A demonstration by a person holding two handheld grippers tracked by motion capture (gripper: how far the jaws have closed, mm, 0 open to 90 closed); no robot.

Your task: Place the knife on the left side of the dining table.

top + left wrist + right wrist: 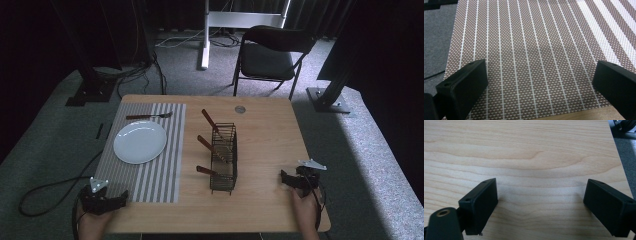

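Both hands rested at the near edge of the desk (260,150), each holding a pair of tongs. Left tongs (122,196) lay over the near left corner of the striped placemat (165,150), jaws spread wide with nothing between them; in the left gripper view the mat's weave ran bare between the two black jaws. Right tongs (283,179) sat near the right edge of the desk, jaws likewise spread and empty over bare wood.

Between the two stood the wire basket (223,165), well apart from both tongs. Its long axis ran from the near edge toward the far edge of the desk. Three wooden-handled utensils (210,146) leaned in it, handles pointing up and to the left. No object stood between the right tongs and the basket.

On the placemat, a white plate (140,142) lay left of the basket. Beyond the plate, a fork (148,116) lay crosswise, tines toward the right. A small round disc (240,108) was set in the far side of the desk. A black folding chair (270,55) stood on the floor beyond.
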